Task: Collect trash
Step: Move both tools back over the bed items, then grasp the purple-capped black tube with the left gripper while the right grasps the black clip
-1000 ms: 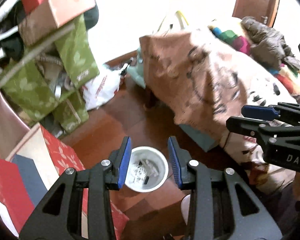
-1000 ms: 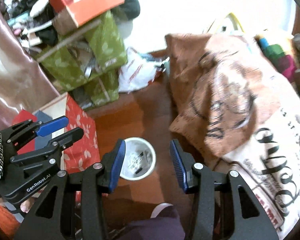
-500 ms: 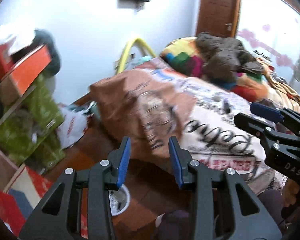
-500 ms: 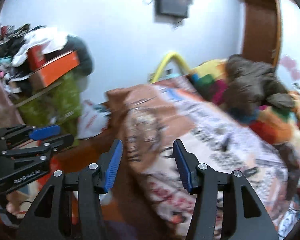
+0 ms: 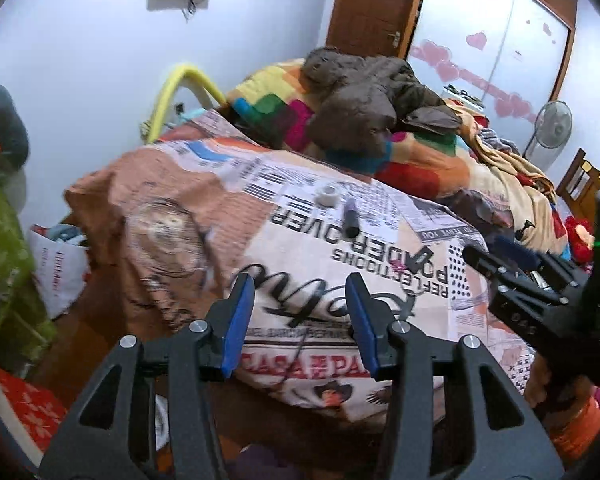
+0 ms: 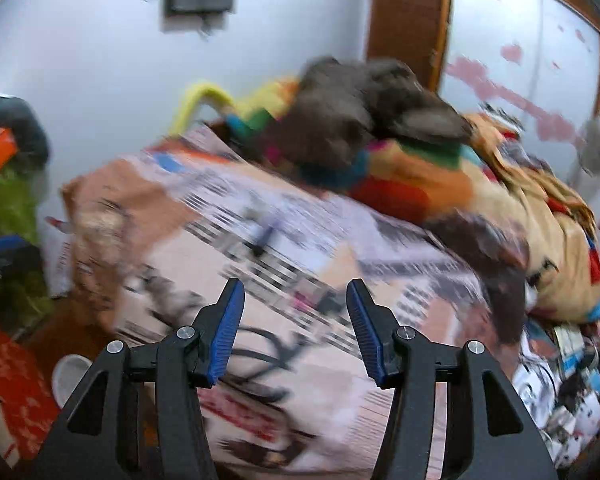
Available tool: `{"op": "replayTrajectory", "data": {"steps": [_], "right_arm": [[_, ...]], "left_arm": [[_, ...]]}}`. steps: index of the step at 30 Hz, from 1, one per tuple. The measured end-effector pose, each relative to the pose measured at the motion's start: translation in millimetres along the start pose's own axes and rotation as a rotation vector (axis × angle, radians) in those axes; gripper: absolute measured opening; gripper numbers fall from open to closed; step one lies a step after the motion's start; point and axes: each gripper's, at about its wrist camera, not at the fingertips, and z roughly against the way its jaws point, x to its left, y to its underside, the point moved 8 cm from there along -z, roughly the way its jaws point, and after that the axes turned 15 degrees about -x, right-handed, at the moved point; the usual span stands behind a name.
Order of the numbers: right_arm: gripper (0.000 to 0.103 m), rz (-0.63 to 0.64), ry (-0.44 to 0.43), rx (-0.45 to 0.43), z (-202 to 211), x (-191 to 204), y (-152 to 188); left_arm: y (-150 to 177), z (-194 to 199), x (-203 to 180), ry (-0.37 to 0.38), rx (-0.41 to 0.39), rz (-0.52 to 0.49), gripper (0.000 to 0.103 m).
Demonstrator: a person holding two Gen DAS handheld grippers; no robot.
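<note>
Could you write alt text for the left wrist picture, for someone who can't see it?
The left gripper, its blue-padded jaws opening with nothing between them, points over a bed covered with a newspaper-print blanket. A dark marker and a small white tape roll lie on the blanket; the right gripper shows at the right edge.

Bed (image 5: 324, 248) fills centre of left wrist view. On its cover: roll of tape (image 5: 327, 195), marker (image 5: 350, 220) just right of it, apart. Jacket (image 5: 364, 96) heaped on blanket (image 5: 420, 160) behind them. Door (image 5: 374, 8) behind bed; fan (image 5: 550, 124) at far right. Plastic bag (image 5: 58, 268) on floor left of bed. Bin (image 6: 70, 376) on floor, lower left in right wrist view.
</note>
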Motion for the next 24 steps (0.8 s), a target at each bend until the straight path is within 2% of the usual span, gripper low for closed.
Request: {"op": "replayTrajectory", "data": {"steps": [6, 9, 10, 14, 17, 21, 24], "right_arm": [[0.050, -0.076, 0.061, 0.128, -36, -51, 43], [0.060, -0.122, 0.071, 0.173, -54, -65, 54], [0.065, -0.139, 0.070, 0.176, -57, -65, 55], [0.066, -0.247, 0.050, 0.185, -83, -69, 52], [0.066, -0.282, 0.051, 0.204, -104, -63, 53], [0.066, -0.269, 0.088, 0.219, -127, -53, 57], [0.066, -0.207, 0.135, 0.213, -136, -49, 60]], "left_arm": [[22, -43, -14, 0.015, 0.074, -0.001, 0.046], [31, -63, -15, 0.014, 0.104, -0.008, 0.047], [36, -72, -15, 0.012, 0.117, -0.010, 0.046], [47, -96, -16, 0.009, 0.149, -0.012, 0.046], [53, -112, -17, 0.009, 0.162, -0.018, 0.046], [58, -132, -18, 0.003, 0.172, -0.033, 0.046], [59, -145, -20, 0.014, 0.176, -0.038, 0.046]]}}
